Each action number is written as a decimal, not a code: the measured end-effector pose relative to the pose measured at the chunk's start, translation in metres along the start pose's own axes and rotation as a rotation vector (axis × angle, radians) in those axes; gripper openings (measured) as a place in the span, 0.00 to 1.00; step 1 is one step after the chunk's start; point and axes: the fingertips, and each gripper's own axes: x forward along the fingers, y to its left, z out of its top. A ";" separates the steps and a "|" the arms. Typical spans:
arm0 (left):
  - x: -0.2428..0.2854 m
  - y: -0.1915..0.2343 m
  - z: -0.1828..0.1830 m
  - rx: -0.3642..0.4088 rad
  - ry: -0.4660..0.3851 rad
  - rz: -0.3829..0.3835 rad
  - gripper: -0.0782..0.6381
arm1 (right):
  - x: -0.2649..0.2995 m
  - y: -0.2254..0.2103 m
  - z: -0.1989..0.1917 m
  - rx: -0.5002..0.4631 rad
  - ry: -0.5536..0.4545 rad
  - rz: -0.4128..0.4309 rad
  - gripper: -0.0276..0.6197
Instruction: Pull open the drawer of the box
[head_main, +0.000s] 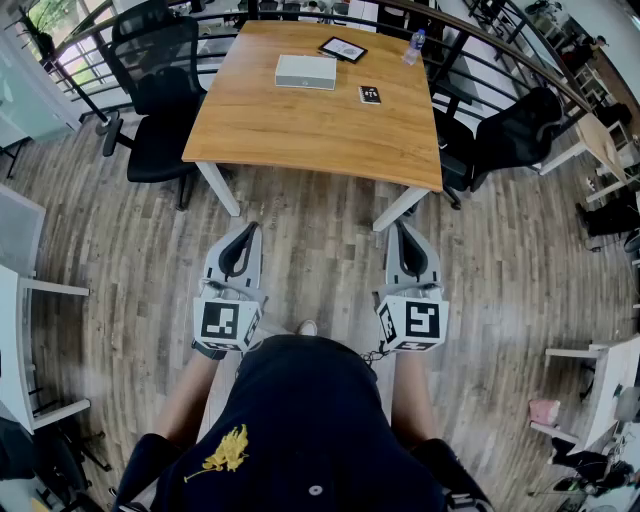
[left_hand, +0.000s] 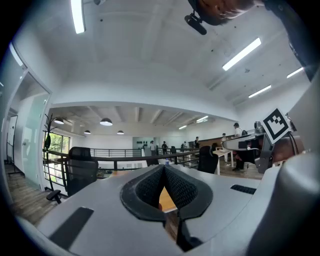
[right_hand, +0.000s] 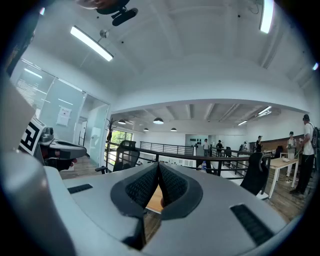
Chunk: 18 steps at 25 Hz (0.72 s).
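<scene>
1. Head view: the box (head_main: 306, 71) lies at the upper middle of the frame, on the far part of the worktop (head_main: 300, 135), well apart from both grippers. The left gripper (head_main: 243, 233) and the right gripper (head_main: 410, 232) hang over the floor (head_main: 320, 240) at mid-frame, so I judge that stepping closer comes first.
2. Left gripper view: its jaws are together with nothing between them. It could steady the box.
3. Right gripper view: its jaws are likewise together and empty. They must part before taking the drawer front, and I cannot tell which side that is on.
</scene>
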 end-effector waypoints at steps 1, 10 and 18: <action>0.001 -0.001 0.000 0.000 0.002 0.000 0.13 | 0.000 -0.002 0.001 0.002 -0.006 -0.002 0.04; 0.012 -0.006 -0.001 0.010 0.006 -0.022 0.13 | 0.006 -0.004 0.008 -0.023 -0.049 -0.001 0.04; 0.015 -0.004 0.003 -0.019 -0.004 -0.017 0.13 | 0.012 -0.004 0.009 0.005 -0.067 0.054 0.42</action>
